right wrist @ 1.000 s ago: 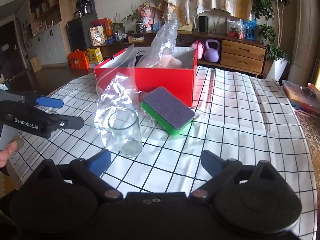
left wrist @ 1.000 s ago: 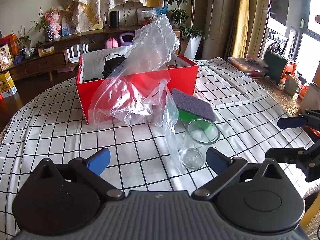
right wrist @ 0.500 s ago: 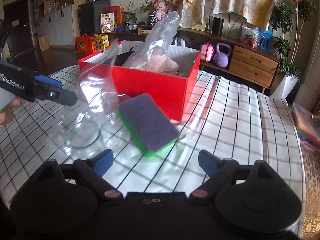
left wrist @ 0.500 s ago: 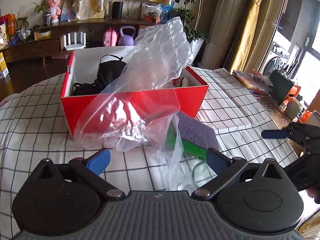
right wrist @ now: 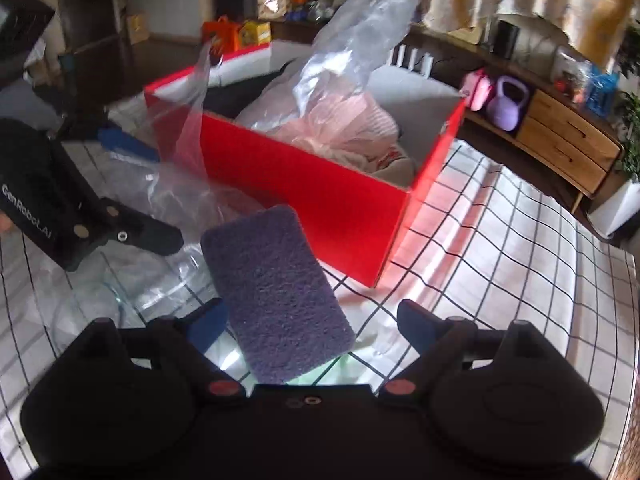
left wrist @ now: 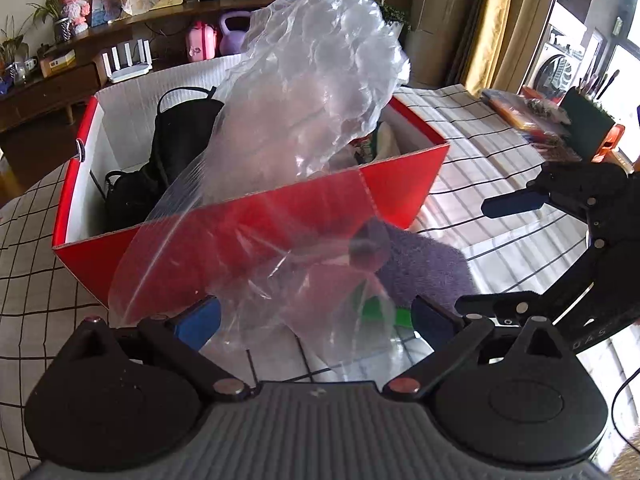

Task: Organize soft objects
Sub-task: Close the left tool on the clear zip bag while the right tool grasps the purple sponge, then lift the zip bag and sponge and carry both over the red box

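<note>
Both grippers are now sitting closer to the red box (left wrist: 248, 224) than a second ago. Right gripper (right wrist: 308, 322) fingers are standing wide around the purple sponge (right wrist: 276, 292) on the worktop (right wrist: 500, 280), gripping nothing. Left gripper (left wrist: 316, 316) fingers are gaping around the clear plastic bag (left wrist: 304, 120); only the right view is showing pink cloth (right wrist: 352, 128) inside the box.

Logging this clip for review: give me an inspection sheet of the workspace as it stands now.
Surface: table under a white checked cloth.
Job's things: purple-and-green sponge on the cloth beside the red box; clear plastic bag draped over the box's front wall; black bag and a pinkish bundle inside the box.
Clutter: glass under the plastic, blurred.
Grippers: left gripper open, plastic between its jaws; right gripper open, astride the sponge.
Cables: nothing seen on the table.
Surroundings: sideboard with a purple kettlebell, curtains, plants.
</note>
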Tool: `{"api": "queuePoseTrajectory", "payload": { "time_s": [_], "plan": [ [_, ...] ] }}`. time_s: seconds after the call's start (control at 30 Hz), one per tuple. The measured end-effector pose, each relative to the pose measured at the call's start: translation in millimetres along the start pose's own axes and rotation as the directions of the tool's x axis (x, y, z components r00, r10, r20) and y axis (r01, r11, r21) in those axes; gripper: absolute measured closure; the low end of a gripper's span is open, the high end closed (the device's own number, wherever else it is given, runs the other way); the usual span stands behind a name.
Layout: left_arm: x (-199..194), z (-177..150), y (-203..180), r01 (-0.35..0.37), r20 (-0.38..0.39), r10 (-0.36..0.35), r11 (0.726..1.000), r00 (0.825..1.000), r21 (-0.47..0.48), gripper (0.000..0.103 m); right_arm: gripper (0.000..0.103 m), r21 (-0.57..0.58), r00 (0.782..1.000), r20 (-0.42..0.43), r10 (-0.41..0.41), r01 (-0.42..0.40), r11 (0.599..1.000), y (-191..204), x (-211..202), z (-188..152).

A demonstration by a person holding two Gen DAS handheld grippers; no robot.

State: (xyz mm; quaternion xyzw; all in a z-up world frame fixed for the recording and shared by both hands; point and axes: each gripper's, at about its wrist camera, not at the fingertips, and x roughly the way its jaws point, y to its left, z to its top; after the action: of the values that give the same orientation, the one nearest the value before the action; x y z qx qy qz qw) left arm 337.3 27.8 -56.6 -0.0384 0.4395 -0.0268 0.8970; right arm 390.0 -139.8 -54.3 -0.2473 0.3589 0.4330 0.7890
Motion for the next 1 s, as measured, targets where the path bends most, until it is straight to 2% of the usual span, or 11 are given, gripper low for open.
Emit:
{"api": "queuePoseTrajectory", "payload": {
  "time_s": [0.1, 0.2, 0.37, 0.57, 0.8, 0.93, 1.0],
  "plan": [
    [8, -4, 5, -0.019, -0.004, 0.019, 1.000, 1.000, 0.003, 0.004, 0.011, -0.051, 0.999, -0.040, 0.031, -0.033, 0.998, 8, 15, 2],
    [17, -8, 11, -0.005, -0.012, 0.005, 1.000, 1.000, -0.020, 0.011, 0.012, -0.067, 0.998, -0.042, 0.047, -0.050, 0.997, 14, 24, 4],
    [29, -15, 18, 0.009, -0.036, -0.010, 0.999, 0.999, -0.038, 0.036, 0.013, -0.049, 0.997, -0.049, 0.060, -0.062, 0.997, 12, 32, 6],
    [37, -19, 24, 0.015, -0.042, -0.017, 0.999, 0.999, -0.052, 0.062, 0.020, -0.024, 0.994, -0.070, 0.088, -0.090, 0.996, 8, 43, 3],
    [38, -24, 26, 0.024, -0.039, -0.026, 0.999, 0.999, -0.049, 0.070, 0.023, -0.007, 0.995, -0.063, 0.074, -0.075, 0.997, 7, 41, 0],
    [35, -26, 27, 0.026, -0.033, -0.028, 0.998, 0.999, -0.051, 0.081, 0.024, -0.003, 0.997, -0.055, 0.052, -0.052, 0.999, 10, 34, -1],
    [32, -27, 27, 0.019, -0.030, -0.021, 0.999, 0.999, -0.050, 0.082, 0.025, 0.000, 0.998, -0.049, 0.031, -0.031, 1.000, 12, 30, -3]
  ]
}}
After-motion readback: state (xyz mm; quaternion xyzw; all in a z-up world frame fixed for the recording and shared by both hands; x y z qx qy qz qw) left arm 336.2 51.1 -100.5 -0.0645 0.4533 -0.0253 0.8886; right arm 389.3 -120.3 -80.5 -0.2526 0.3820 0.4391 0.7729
